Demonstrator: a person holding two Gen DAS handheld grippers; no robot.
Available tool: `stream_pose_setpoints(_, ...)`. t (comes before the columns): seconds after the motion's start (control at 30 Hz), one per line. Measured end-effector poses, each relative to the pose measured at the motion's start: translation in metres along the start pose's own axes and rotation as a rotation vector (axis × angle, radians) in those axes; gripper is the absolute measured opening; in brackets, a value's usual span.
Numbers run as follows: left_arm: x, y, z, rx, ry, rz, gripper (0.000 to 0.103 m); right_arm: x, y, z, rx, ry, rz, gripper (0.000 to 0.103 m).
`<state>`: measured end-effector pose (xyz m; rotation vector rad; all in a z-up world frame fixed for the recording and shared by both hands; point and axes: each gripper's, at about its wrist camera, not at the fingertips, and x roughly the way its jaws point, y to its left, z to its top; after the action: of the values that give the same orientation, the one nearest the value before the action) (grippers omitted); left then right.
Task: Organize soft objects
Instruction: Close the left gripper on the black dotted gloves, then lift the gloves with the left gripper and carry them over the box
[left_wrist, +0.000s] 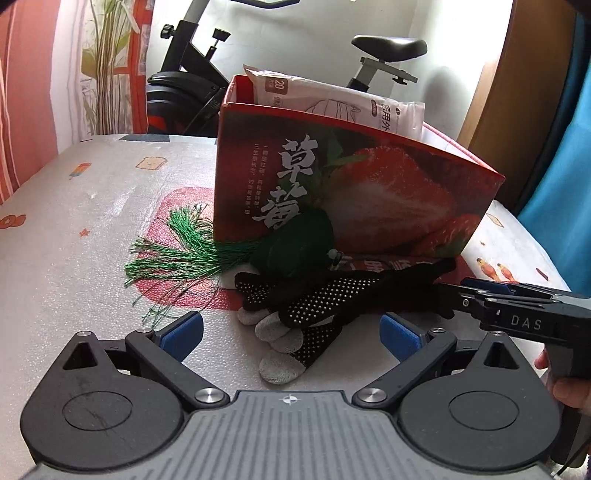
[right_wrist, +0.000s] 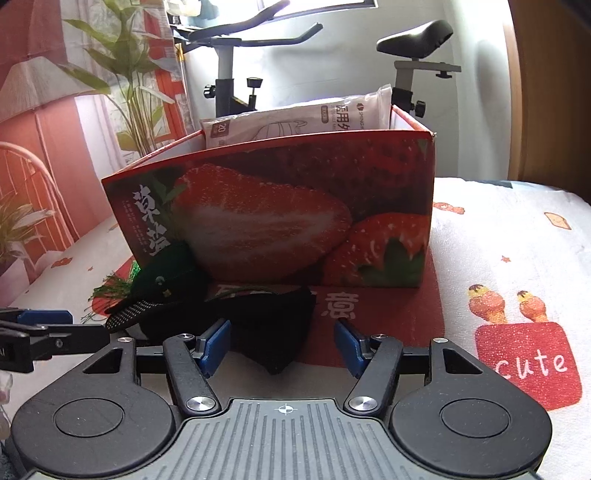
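Note:
A red strawberry box (left_wrist: 354, 184) stands on the patterned table cover, with a white mask packet (left_wrist: 332, 101) leaning inside it. In front lie black dotted gloves (left_wrist: 314, 310) with grey fingertips and a dark green pouch (left_wrist: 299, 243) with a green tassel (left_wrist: 173, 254). My left gripper (left_wrist: 291, 334) is open just before the glove fingers. My right gripper (right_wrist: 282, 341) is open, its jaws either side of the black glove cuff (right_wrist: 269, 328). The box (right_wrist: 280, 214), the packet (right_wrist: 295, 122) and the pouch (right_wrist: 170, 280) also show in the right wrist view.
An exercise bike (left_wrist: 192, 88) stands behind the table. A patterned curtain (left_wrist: 33, 92) hangs at the left. The table cover (right_wrist: 517, 258) stretches right of the box. The right gripper's body (left_wrist: 517, 314) enters the left wrist view from the right.

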<state>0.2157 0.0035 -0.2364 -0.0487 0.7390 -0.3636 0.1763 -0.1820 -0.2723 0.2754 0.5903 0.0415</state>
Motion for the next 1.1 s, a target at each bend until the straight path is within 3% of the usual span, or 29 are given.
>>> stream_pose_setpoints(0.17,0.018,0.000,0.004,0.013,0.018,0.017,0.099,0.016,-0.003,0.001,0.016,0.017,-0.002,0.051)
stream_pose_setpoints(0.23,0.024,0.001,0.004,0.000,0.031,0.018,0.096,0.020,-0.001,-0.001,-0.007,0.030,0.003,0.036)
stream_pose_setpoints(0.3,0.029,0.003,0.004,-0.009,0.041,0.014,0.095,0.024,0.003,-0.004,-0.045,0.045,0.006,0.029)
stream_pose_setpoints(0.43,0.035,0.003,0.003,-0.005,0.043,0.008,0.090,0.023,0.003,-0.005,-0.041,0.045,0.019,0.027)
stream_pose_setpoints(0.53,0.035,0.000,0.002,0.024,0.033,0.002,0.070,0.022,0.001,-0.006,-0.031,0.049,0.026,0.024)
stream_pose_setpoints(0.7,0.033,-0.007,-0.002,0.064,0.042,-0.019,0.026,0.017,0.004,-0.006,-0.045,0.059,0.013,0.023)
stream_pose_setpoints(0.97,0.020,-0.009,-0.011,0.074,0.067,-0.035,0.018,-0.006,0.009,-0.015,-0.060,0.088,0.001,0.020)
stream_pose_setpoints(1.1,0.008,-0.009,-0.021,0.079,0.070,-0.052,0.017,-0.020,0.007,-0.023,-0.036,0.092,0.007,0.012)
